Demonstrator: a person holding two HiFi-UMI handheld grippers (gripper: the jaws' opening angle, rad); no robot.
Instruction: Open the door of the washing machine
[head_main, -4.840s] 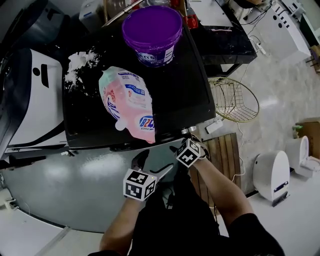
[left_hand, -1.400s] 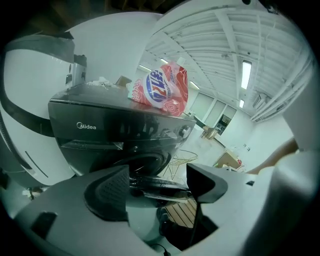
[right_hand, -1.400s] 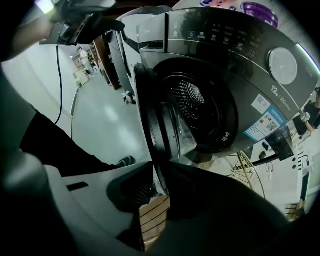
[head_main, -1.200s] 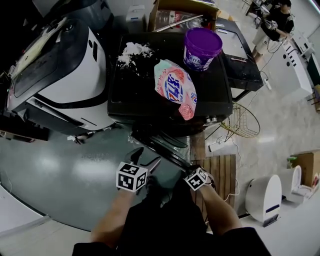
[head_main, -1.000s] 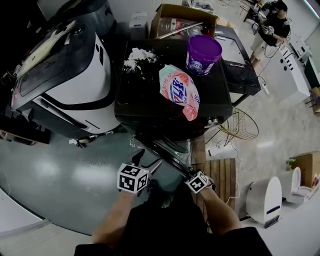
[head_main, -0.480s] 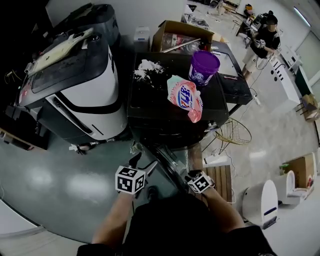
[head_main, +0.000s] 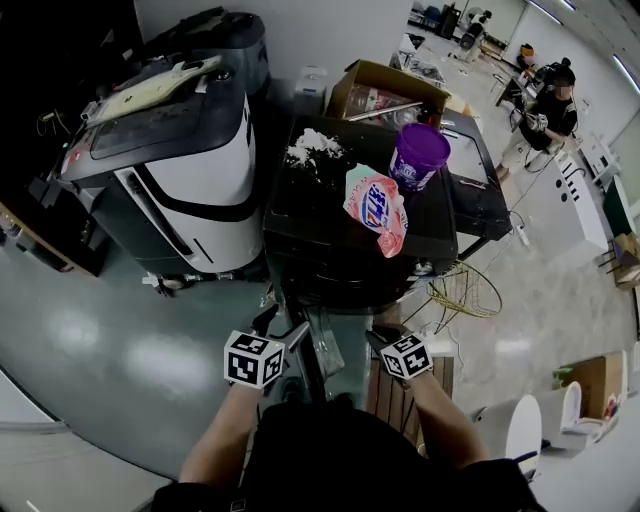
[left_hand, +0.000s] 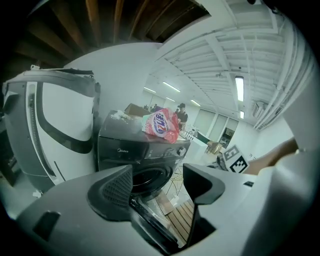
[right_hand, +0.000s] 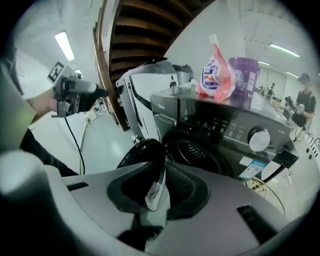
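Grey jaws of my left gripper (left_hand: 157, 175), at 11 o'clock, stand wide, just narrowing on nothing. One Midea washing machine (head_main: 350, 235) at 12, door (right_hand: 145, 157) open, carries one pink pouch (head_main: 378, 208), one purple tub (head_main: 418, 152). My right gripper (right_hand: 156, 187), at 1 o'clock, pinches the door's rim.

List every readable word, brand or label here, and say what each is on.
"Midea": on the washing machine front panel.
Detergent bag: blue lettering, too blurred to read.
Purple bucket label: too small to read.
Blue sticker on the machine's front: too small to read.
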